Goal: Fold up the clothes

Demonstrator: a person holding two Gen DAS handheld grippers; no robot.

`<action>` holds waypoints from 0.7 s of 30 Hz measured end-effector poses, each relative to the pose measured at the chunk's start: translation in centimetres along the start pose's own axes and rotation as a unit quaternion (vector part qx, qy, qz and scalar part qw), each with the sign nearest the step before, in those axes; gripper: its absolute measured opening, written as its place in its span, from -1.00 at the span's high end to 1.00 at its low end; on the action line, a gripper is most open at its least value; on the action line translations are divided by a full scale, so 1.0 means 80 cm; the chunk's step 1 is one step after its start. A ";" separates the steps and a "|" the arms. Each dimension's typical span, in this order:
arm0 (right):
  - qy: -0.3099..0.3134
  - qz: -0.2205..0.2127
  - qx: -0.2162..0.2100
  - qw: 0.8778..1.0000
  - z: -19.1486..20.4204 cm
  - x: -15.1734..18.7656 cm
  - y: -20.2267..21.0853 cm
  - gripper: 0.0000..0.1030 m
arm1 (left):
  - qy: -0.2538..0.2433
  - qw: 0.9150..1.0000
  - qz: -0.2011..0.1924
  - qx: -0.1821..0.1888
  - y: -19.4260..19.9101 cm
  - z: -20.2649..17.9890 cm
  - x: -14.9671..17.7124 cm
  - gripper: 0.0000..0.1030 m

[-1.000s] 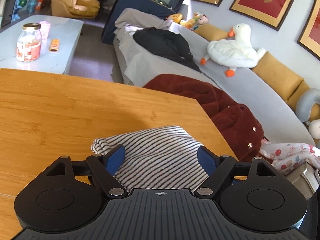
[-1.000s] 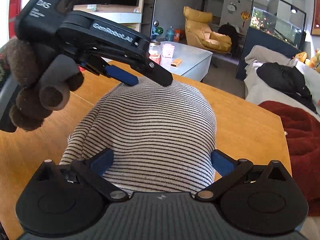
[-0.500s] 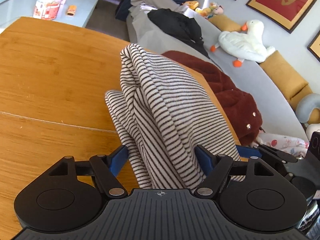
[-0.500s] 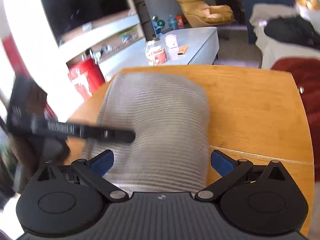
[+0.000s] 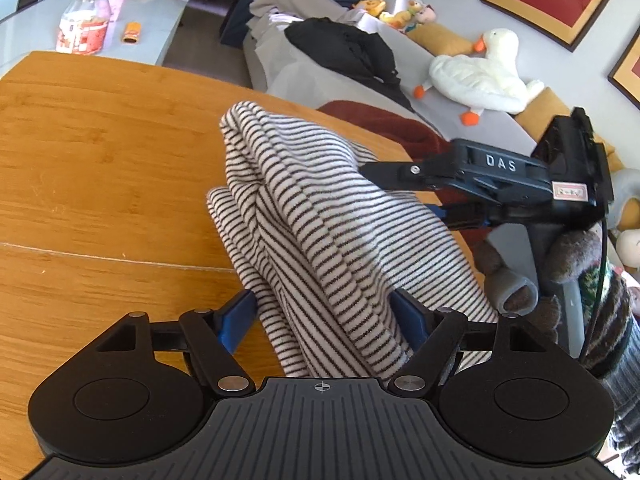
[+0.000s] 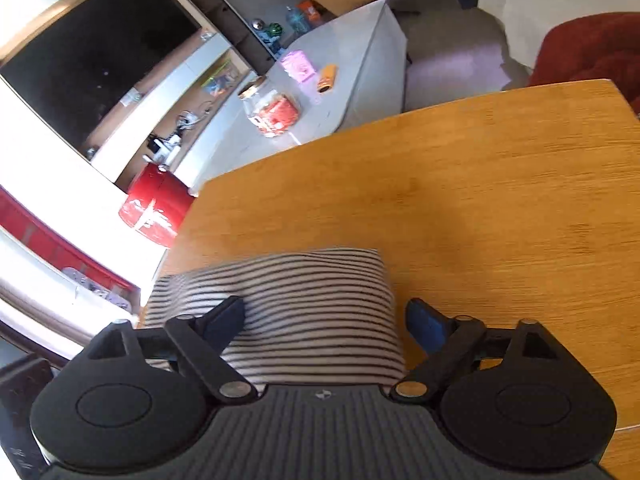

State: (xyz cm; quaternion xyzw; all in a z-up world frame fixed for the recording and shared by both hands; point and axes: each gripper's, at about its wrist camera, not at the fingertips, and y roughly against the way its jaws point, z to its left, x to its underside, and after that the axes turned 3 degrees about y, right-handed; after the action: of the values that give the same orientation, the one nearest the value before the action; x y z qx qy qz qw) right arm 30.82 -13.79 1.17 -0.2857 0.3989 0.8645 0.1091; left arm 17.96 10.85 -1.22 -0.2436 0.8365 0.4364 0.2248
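Observation:
A black-and-white striped garment [image 5: 320,232] lies bunched in a folded heap on the wooden table [image 5: 100,152]. My left gripper [image 5: 324,320] is open, its blue pads either side of the near end of the cloth. My right gripper [image 5: 400,188] reaches in from the right against the garment's far side. In the right wrist view the right gripper [image 6: 324,320] is open, with the striped garment [image 6: 304,300] lying between and under its fingers on the table [image 6: 500,200].
A grey sofa [image 5: 472,128] beyond the table holds a dark red garment [image 5: 384,120], a black garment [image 5: 344,48] and a white plush duck [image 5: 480,76]. A white coffee table [image 5: 48,20] carries a jar [image 5: 84,20]. A red container [image 6: 156,204] stands below the table's left edge.
The right gripper has swung from the left side of the garment to its right side. The garment has gone from a flat rounded fold to a bunched, lifted heap.

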 end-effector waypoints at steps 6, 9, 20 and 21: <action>0.081 -0.045 0.008 0.996 0.043 0.018 0.035 -0.32 | -0.010 1.000 0.001 0.002 0.001 -0.001 0.001 -0.63; 0.095 -0.034 0.079 0.992 0.028 0.032 0.023 -0.35 | -0.013 1.000 -0.001 -0.001 0.000 -0.003 0.001 -0.63; 0.109 -0.077 0.107 0.985 0.032 0.049 0.027 -0.55 | -0.024 0.996 -0.083 -0.010 0.049 -0.014 -0.040 -0.44; 0.114 -0.080 0.111 0.984 0.034 0.050 0.028 -0.55 | -0.032 0.996 -0.087 -0.012 0.047 -0.017 -0.051 -0.38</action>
State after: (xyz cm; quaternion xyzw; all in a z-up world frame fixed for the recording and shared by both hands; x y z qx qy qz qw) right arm 25.52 -13.37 1.63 -0.3989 0.4784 0.7652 0.1627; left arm 18.65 12.42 4.24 -0.3039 0.7990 0.4330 0.2861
